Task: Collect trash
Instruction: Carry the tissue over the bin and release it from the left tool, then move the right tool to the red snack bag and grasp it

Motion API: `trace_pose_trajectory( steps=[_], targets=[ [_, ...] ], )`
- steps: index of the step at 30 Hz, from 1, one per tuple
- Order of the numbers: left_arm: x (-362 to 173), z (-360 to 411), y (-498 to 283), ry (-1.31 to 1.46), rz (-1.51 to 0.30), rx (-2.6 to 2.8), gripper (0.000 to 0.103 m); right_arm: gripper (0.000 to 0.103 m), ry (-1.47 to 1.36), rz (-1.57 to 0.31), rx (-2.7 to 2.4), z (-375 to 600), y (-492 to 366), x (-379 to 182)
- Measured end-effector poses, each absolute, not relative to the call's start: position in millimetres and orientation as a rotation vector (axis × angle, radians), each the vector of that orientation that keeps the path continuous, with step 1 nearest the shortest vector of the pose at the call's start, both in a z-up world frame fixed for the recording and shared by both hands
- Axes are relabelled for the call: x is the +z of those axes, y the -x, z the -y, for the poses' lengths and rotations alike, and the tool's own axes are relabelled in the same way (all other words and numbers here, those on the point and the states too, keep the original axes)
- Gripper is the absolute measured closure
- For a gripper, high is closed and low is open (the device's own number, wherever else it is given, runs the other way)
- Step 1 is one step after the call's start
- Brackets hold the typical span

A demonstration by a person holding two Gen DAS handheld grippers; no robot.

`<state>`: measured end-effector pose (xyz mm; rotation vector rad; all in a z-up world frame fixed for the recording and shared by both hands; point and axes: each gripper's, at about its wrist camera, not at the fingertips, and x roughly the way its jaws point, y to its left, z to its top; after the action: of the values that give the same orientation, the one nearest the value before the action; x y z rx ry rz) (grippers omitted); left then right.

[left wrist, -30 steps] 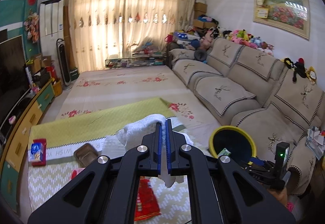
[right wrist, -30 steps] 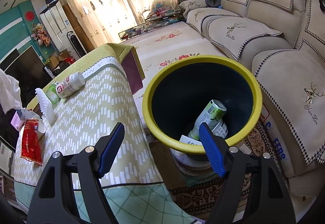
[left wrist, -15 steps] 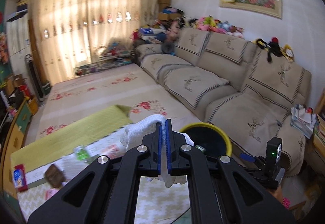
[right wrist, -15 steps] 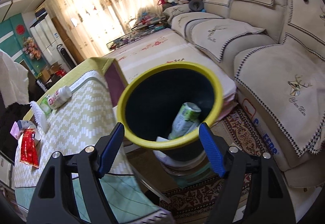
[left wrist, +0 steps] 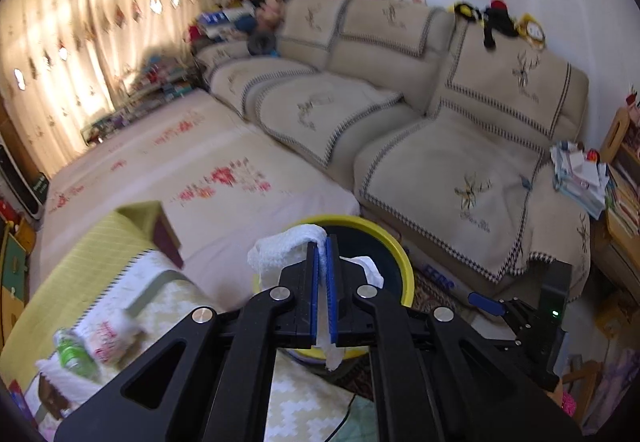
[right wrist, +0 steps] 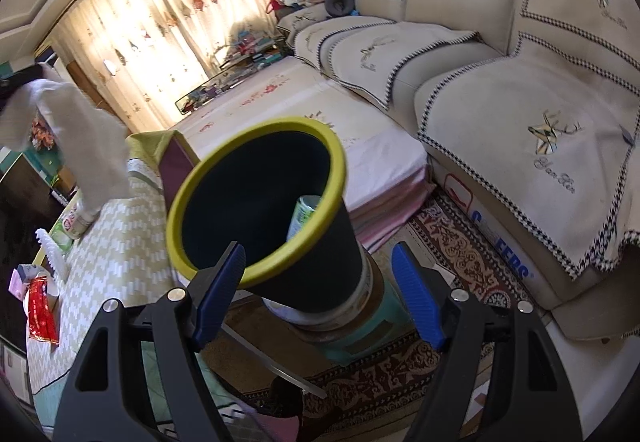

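Pinching a crumpled white tissue (left wrist: 280, 250) between its blue pads, the left gripper (left wrist: 322, 242) has its fingers pressed together at the lower centre of the left wrist view, with paper bulging out to the left of the tips and a strip hanging down below them. Directly behind the tips sits the yellow-rimmed black bin (left wrist: 394, 246), so the tissue overlaps its near rim in the picture (how high above it, I cannot tell). In the right wrist view the same tissue (right wrist: 76, 133) hangs at the upper left, to the left of the bin (right wrist: 256, 201). The right gripper (right wrist: 318, 274) has its fingers spread wide and holds nothing; its left blue pad overlaps the bin's lower rim, its right pad stands off beside the bin's wall. Inside the bin a green-and-white can (right wrist: 306, 211) leans against the right wall. The bin stands on a teal stool (right wrist: 372, 334) over a patterned rug (right wrist: 452, 254). Left of it is the table with a chevron cloth (right wrist: 120, 242), carrying a white bottle (right wrist: 78, 219) and a red packet (right wrist: 40, 310) towards the left edge. A beige sofa (right wrist: 520, 101) fills the right side, and curtains (right wrist: 168, 21) glow at upper centre.
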<state>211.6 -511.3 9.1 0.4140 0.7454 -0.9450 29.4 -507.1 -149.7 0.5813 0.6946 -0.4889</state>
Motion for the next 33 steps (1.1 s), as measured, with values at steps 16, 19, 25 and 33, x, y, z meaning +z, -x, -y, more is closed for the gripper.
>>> trace_pose_trajectory(
  steps=[16, 19, 25, 33],
  targets=[
    [-71.1, 582.1, -246.1, -0.493, -0.961, -0.897, 0.032, 0.031, -0.633, -0.72, -0.525, 524.4, -14.7, -169.6],
    [-61.6, 569.3, -244.5, -0.46, -0.956, -0.903, 0.031, 0.031, -0.63, -0.722, -0.509, 520.4, -18.0, -169.8],
    [-23.3, 508.0, -225.5, -0.346, -0.869, -0.91, 0.022, 0.031, -0.606, -0.73, -0.479, 504.8, -26.4, -165.5],
    [15.1, 365.4, -191.4, -0.17, -0.704, -0.786, 0.01, 0.031, -0.539, -0.759, -0.402, 466.2, -47.8, -155.1]
  ],
)
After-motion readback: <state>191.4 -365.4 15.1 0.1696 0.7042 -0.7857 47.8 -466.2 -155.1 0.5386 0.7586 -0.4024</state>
